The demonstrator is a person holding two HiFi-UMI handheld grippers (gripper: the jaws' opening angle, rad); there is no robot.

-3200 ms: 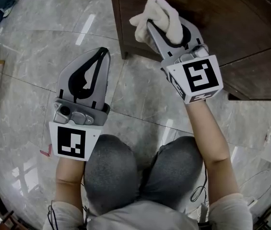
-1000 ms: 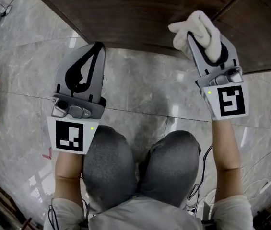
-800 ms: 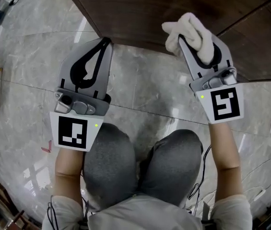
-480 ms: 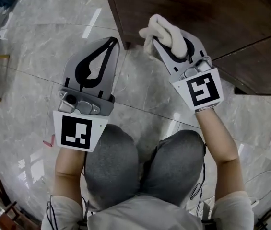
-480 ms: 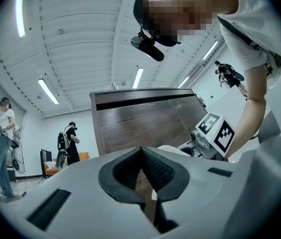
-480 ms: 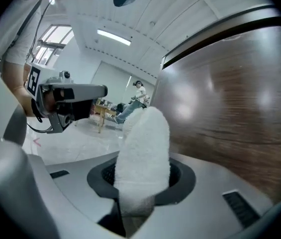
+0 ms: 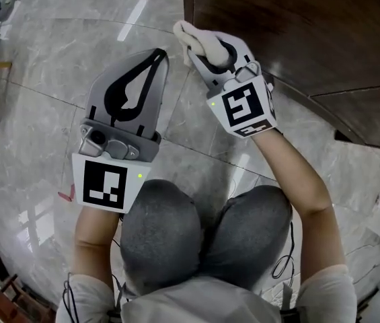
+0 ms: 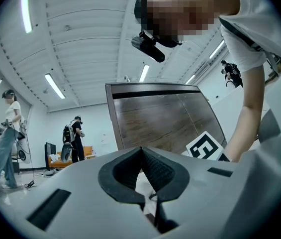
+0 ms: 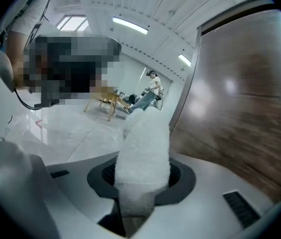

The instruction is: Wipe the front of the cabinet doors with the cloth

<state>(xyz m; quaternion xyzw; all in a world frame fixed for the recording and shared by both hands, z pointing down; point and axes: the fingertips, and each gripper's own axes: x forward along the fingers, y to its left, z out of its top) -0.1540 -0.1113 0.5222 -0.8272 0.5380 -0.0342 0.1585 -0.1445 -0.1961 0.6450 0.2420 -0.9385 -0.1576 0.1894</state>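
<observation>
The right gripper (image 7: 202, 51) has its fingers clamped on the white cloth (image 7: 191, 35), just beside the cabinet door (image 7: 297, 32). The left gripper (image 7: 157, 59) has its fingers closed on nothing.

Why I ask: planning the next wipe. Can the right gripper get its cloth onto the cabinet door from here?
Probably yes. The right gripper holds the cloth by the edge of the cabinet door, with nothing between them; the left gripper hangs aside over the floor.

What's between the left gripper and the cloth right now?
Only bare marble floor: the head view shows a strip of it separating the shut left gripper from the cloth clamped in the right gripper.
</observation>
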